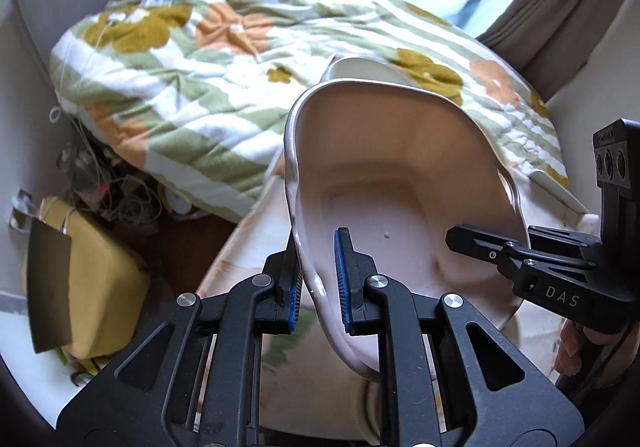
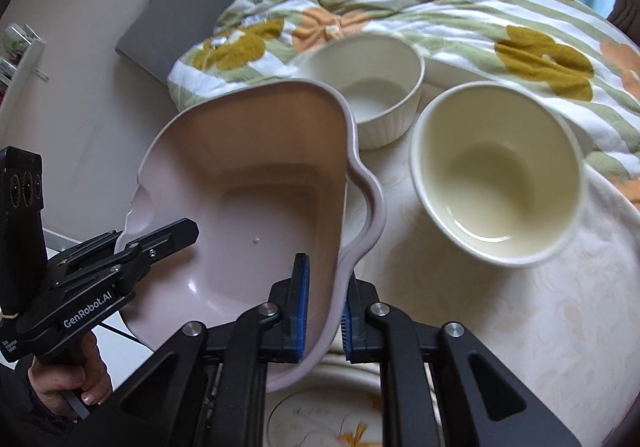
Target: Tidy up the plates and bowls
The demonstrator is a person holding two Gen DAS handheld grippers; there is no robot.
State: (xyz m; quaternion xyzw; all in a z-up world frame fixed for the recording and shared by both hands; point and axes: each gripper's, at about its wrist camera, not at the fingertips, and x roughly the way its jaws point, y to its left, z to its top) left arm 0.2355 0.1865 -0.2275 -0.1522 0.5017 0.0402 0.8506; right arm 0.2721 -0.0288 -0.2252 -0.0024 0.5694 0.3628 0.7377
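Pale pink and glossy, the big dish (image 1: 396, 191) with the wavy rim hangs tilted between my two hands, its hollow turned toward both cameras, clear of the worktop (image 2: 520, 327) below it. My left gripper (image 1: 318, 287) has its blue-padded fingers (image 1: 344, 279) clamped on the dish's left rim, one pad inside the wall and one outside. My right gripper (image 2: 324, 311) pinches the opposite rim the same way, the wall caught between its blue pads (image 2: 302, 307). In the left wrist view the right gripper comes in from the right edge with its black fingers on the far rim; in the right wrist view the left gripper shows at the left, a hand (image 2: 68, 383) wrapped around its handle. On the cream patterned cloth of the worktop, beyond the dish, stand two more pieces: a white ribbed bowl (image 2: 372, 87) farther back and a smooth cream bowl (image 2: 496, 175) nearer and to the right, close together, both upright and empty. Under the dish, at the bottom edge, a plate (image 2: 320, 415) with an orange pattern peeks out. Behind the worktop lies a bed with a flowered quilt (image 1: 200, 59) in green, mustard and orange.
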